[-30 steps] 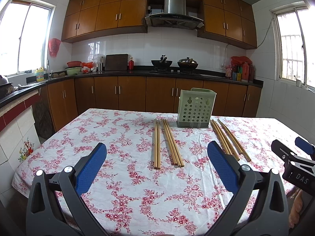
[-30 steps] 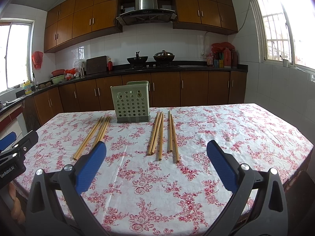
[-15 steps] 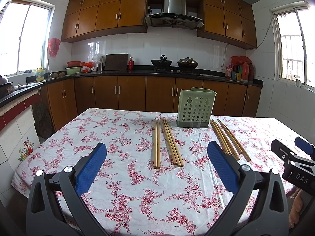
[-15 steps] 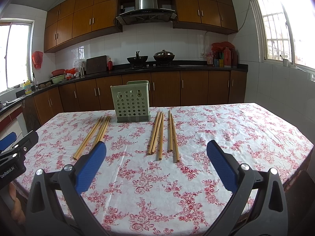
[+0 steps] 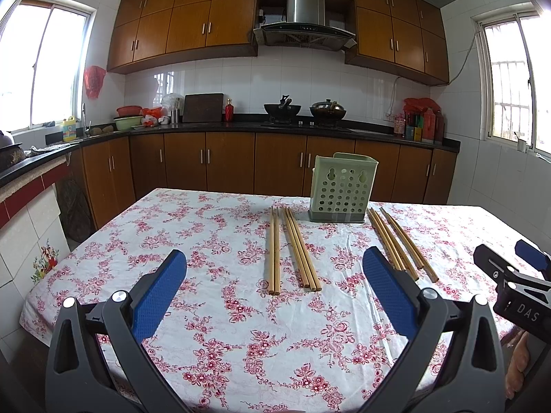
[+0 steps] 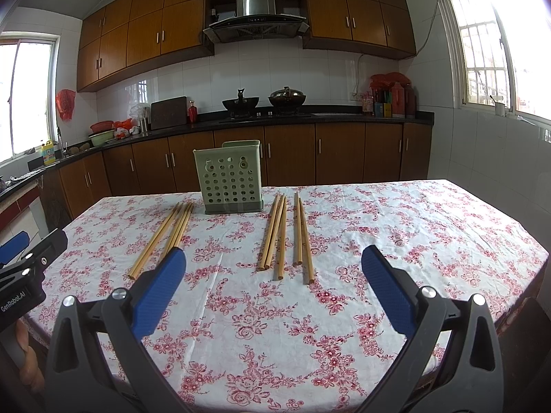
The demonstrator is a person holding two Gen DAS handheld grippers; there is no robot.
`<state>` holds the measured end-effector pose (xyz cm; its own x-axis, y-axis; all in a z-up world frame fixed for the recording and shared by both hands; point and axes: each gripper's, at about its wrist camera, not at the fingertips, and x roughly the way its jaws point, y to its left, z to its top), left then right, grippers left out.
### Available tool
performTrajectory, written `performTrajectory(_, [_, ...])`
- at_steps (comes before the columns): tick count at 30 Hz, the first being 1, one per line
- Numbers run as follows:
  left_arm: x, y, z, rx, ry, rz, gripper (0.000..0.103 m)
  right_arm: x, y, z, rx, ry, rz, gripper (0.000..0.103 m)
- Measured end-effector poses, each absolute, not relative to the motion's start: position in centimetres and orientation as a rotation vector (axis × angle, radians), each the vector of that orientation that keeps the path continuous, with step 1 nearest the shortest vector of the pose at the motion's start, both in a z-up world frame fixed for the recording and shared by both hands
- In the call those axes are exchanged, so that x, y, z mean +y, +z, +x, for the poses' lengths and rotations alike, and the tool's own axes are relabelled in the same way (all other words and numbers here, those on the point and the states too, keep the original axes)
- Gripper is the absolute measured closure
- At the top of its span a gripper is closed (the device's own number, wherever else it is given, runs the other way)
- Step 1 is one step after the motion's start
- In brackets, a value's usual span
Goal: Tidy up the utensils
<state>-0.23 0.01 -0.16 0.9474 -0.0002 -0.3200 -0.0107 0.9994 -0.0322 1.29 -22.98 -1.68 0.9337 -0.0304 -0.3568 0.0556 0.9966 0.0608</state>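
Left wrist view shows the left gripper (image 5: 274, 275) low in the frame, its blue-padded jaws spread wide with nothing between them, hovering above the white tablecloth with red flowers (image 5: 213, 313). Just above frame centre lie the long bamboo chopsticks (image 5: 292, 247), a pair and a tight bunch side by side, flat on the cloth and running away from the camera. To their upper right stands the pale green perforated plastic utensil holder (image 5: 341, 189), upright and with nothing visibly sticking out of it. Further right a second bundle of bamboo chopsticks (image 5: 399, 242) lies fanned slightly, its far ends just beside the holder. The right gripper (image 5: 513, 275) shows at the right edge of this frame.

Right wrist view gives that gripper (image 6: 273, 275) centred low, jaws likewise released and holding nothing. From here the holder (image 6: 229, 182) sits upper left of centre, with chopsticks flanking it on both sides.

Laid parallel and lengthwise toward the grippers, the sticks probably offer their near ends for an easy pinch across the width. Each gripper faces its own bundle, which suggests a split of the work. No stick appears to be in the holder, so the sorting looks not yet begun.
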Motion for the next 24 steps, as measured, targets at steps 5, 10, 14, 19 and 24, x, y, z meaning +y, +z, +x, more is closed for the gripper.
performTrajectory(5, [0.0, -0.2, -0.3, 0.326, 0.006, -0.034, 0.002, -23.0, -1.7, 1.3, 0.364, -0.044, 0.071, 0.004])
performTrajectory(10, [0.0, -0.3, -0.4, 0.327, 0.005, -0.034, 0.002, -23.0, -1.8, 1.4, 0.366, -0.044, 0.072, 0.004])
performTrajectory(14, [0.0, -0.4, -0.5, 0.329, 0.006, -0.035, 0.002, -23.1, -1.8, 1.3, 0.374, -0.045, 0.075, 0.004])
performTrajectory(19, [0.1, -0.9, 0.0, 0.370, 0.029, -0.043, 0.002, -23.7, -2.3, 2.0, 0.407, -0.053, 0.092, 0.004])
performTrajectory(24, [1.8, -3.1, 3.6, 0.517, 0.102, -0.072, 0.002, -26.0, -3.5, 6.3, 0.539, -0.135, 0.128, 0.004])
